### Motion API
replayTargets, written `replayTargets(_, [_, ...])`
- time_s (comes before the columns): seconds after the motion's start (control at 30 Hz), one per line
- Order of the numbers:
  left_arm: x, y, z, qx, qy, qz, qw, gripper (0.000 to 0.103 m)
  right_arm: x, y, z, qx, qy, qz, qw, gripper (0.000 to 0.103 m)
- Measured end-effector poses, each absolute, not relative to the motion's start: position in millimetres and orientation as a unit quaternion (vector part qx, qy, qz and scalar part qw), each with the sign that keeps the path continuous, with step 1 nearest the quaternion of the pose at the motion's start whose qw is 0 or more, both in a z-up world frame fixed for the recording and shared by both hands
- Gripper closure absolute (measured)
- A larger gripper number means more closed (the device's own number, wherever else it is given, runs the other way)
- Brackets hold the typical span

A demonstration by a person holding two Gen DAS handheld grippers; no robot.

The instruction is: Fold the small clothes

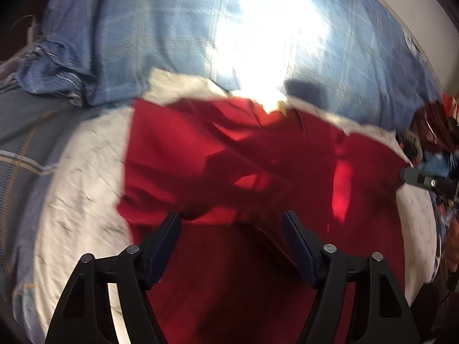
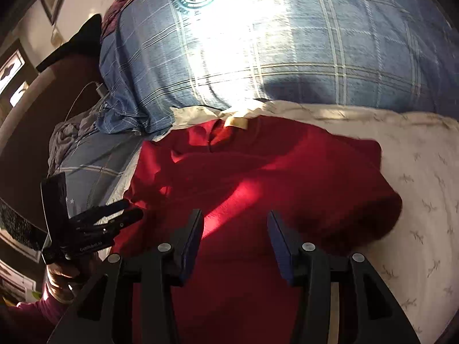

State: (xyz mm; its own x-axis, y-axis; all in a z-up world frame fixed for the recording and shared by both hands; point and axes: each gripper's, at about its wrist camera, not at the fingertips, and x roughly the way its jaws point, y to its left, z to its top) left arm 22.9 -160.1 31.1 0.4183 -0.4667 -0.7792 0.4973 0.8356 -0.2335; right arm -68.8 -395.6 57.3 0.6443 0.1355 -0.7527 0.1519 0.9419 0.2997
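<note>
Both claws hang apart and empty: our left claw and right claw hover just above the red shirt, which lies on the cream sheet of the bed. We should pinch each near hem corner and carry it evenly toward the collar. Collar points to the plaid pillow; long axis runs away from us.

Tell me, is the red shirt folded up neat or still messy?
Partly folded, still messy. The red shirt has one side flopped over itself, with rumpled creases, lying on the white sheet.
</note>
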Motion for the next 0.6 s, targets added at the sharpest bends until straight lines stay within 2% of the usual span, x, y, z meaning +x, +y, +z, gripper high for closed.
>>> replayTargets(0.07, [21.7, -175.4, 23.1, 0.021, 0.473, -0.297, 0.83, 0.039, -80.9, -409.1, 49.2, 0.197, 0.424, -0.016, 0.884, 0.054])
replayTargets(0.13, [20.1, -189.0, 21.0, 0.04, 0.467, -0.296, 0.833, 0.048, -91.9, -419.7, 42.6, 0.207, 0.426, -0.031, 0.88, 0.054])
replayTargets(0.2, [20.7, -198.4, 21.4, 0.055, 0.459, -0.294, 0.836, 0.084, -99.1, -423.9, 45.2, 0.205, 0.422, -0.042, 0.882, 0.054])
replayTargets(0.23, [21.9, -200.1, 24.3, 0.054, 0.457, -0.295, 0.837, 0.089, -103.8, -427.0, 48.6, 0.201, 0.415, -0.05, 0.886, 0.054])
replayTargets(0.3, [23.2, -198.1, 40.3, 0.027, 0.448, -0.322, 0.834, 0.09, -111.2, -432.6, 57.2, 0.196, 0.4, -0.066, 0.893, 0.052])
replayTargets(0.43, [37.9, -173.0, 93.3, -0.026, 0.39, -0.346, 0.853, 0.091, -119.4, -443.9, 67.3, 0.186, 0.376, -0.105, 0.902, 0.039])
replayTargets(0.5, [52.3, -152.5, 107.1, -0.035, 0.37, -0.317, 0.872, 0.091, -118.9, -444.3, 67.7, 0.166, 0.377, -0.123, 0.903, 0.039])
replayTargets(0.6, [77.2, -126.2, 102.0, -0.061, 0.379, -0.282, 0.879, 0.091, -112.3, -437.8, 60.7, 0.129, 0.386, -0.136, 0.903, 0.039])
